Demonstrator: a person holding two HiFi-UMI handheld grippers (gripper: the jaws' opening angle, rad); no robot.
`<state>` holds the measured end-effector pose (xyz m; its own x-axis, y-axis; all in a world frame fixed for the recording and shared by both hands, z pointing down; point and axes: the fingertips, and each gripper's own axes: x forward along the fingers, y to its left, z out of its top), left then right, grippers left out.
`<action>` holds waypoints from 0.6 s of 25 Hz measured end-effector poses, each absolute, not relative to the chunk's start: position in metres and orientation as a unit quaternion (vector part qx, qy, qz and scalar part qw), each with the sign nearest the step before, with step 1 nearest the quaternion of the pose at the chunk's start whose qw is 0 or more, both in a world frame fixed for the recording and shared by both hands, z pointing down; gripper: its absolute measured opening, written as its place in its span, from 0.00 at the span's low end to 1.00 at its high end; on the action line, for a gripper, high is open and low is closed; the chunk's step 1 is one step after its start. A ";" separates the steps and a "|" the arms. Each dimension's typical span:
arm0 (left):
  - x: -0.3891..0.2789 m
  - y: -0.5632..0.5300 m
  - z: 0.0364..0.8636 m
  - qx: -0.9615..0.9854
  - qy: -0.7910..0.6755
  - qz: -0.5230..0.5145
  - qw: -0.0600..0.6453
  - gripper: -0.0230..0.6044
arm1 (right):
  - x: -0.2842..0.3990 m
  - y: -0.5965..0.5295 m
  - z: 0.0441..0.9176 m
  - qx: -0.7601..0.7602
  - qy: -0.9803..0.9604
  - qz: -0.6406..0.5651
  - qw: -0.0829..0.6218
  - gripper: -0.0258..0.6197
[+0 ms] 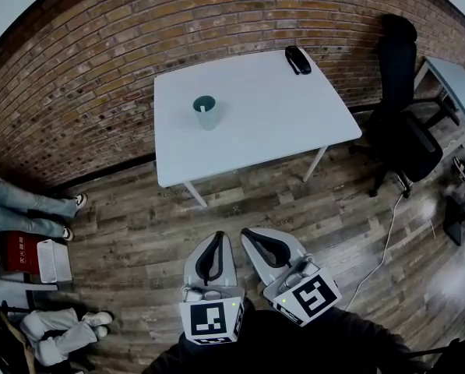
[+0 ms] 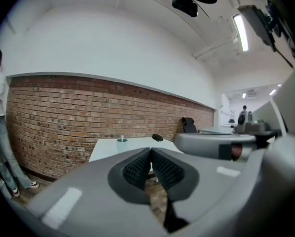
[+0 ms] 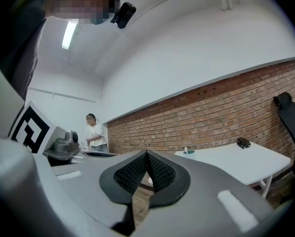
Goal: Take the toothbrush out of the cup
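Observation:
A teal cup (image 1: 206, 112) stands on the white table (image 1: 255, 131), left of its middle, with a white toothbrush (image 1: 202, 107) upright inside it. In both gripper views the cup (image 2: 121, 142) (image 3: 189, 152) is small and far off. My left gripper (image 1: 215, 238) and right gripper (image 1: 251, 234) hang side by side over the wooden floor, well short of the table's near edge. In its own view the left gripper (image 2: 150, 151) has its pads pressed together on nothing. So does the right gripper (image 3: 147, 153).
A black stapler-like object (image 1: 297, 59) lies at the table's far right corner. A black office chair (image 1: 399, 115) stands right of the table, and a cable (image 1: 388, 232) runs over the floor. A brick wall is behind. People's legs (image 1: 29, 209) and a red box (image 1: 18, 252) are at the left.

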<state>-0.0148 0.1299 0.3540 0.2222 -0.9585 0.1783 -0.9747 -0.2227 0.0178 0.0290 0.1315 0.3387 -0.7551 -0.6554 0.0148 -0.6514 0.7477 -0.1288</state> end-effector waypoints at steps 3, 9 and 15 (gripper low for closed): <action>-0.010 0.106 0.348 0.778 -0.621 0.069 0.055 0.05 | 0.032 0.107 0.335 -0.345 0.936 -0.064 0.021 0.04; -0.004 0.067 0.338 0.773 -0.629 0.073 0.040 0.05 | 0.037 0.067 0.326 -0.331 0.941 -0.061 0.036 0.04; 0.012 0.038 0.336 0.766 -0.637 0.074 0.036 0.05 | 0.054 0.034 0.324 -0.322 0.944 -0.063 0.042 0.04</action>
